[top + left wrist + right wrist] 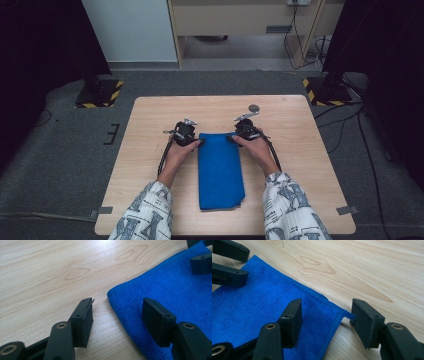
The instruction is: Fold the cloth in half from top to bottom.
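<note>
1. Two far corners of the folded blue towel (220, 170), lying mid-counter (150, 150), sat between half-spread jaws of the left hand-held gripper (116, 315) and right hand-held gripper (325, 317), neither pressing yet.
2. Closing too high risked catching one layer only.
3. Pads could scrape wood and miss.

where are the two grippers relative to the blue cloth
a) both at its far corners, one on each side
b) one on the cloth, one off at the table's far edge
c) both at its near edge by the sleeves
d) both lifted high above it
a: in the high view the left gripper and right gripper sit at the two far corners of the blue cloth, jaws apart astride its edges.
</note>
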